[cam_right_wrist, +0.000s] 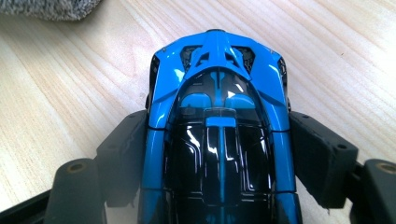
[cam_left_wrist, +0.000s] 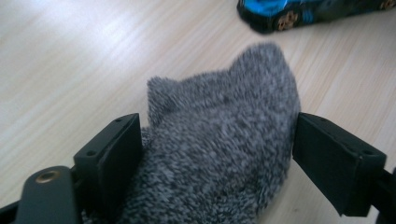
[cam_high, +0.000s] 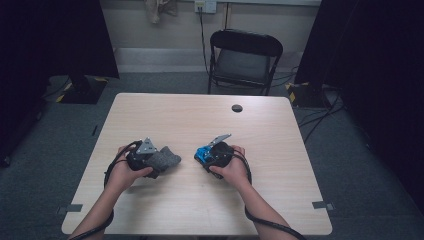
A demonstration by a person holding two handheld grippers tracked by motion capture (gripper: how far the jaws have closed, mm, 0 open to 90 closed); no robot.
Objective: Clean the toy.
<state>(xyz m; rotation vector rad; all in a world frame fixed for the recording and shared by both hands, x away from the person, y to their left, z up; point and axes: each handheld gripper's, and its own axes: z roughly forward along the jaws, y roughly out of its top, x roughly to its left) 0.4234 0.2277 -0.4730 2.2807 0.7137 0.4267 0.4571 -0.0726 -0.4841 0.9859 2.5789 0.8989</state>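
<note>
A fuzzy grey sock [cam_high: 167, 158] lies on the table's near left part, and my left gripper [cam_high: 156, 161] is shut on it. In the left gripper view the sock [cam_left_wrist: 224, 154] fills the gap of my left gripper [cam_left_wrist: 217, 140], with both black pads against its sides. A blue and black toy car [cam_high: 202, 154] sits just right of the sock, nose toward it, with my right gripper [cam_high: 206, 156] shut on it. Seen from the right gripper view, the car [cam_right_wrist: 217, 93] points away between the pads of my right gripper [cam_right_wrist: 217, 144]. The two objects lie a short gap apart.
The light wooden table [cam_high: 200, 115] has a small dark round hole [cam_high: 237, 108] near its far edge. A black folding chair [cam_high: 245, 55] stands behind the table. Dark curtains hang at both sides, and cables run over the floor at the right.
</note>
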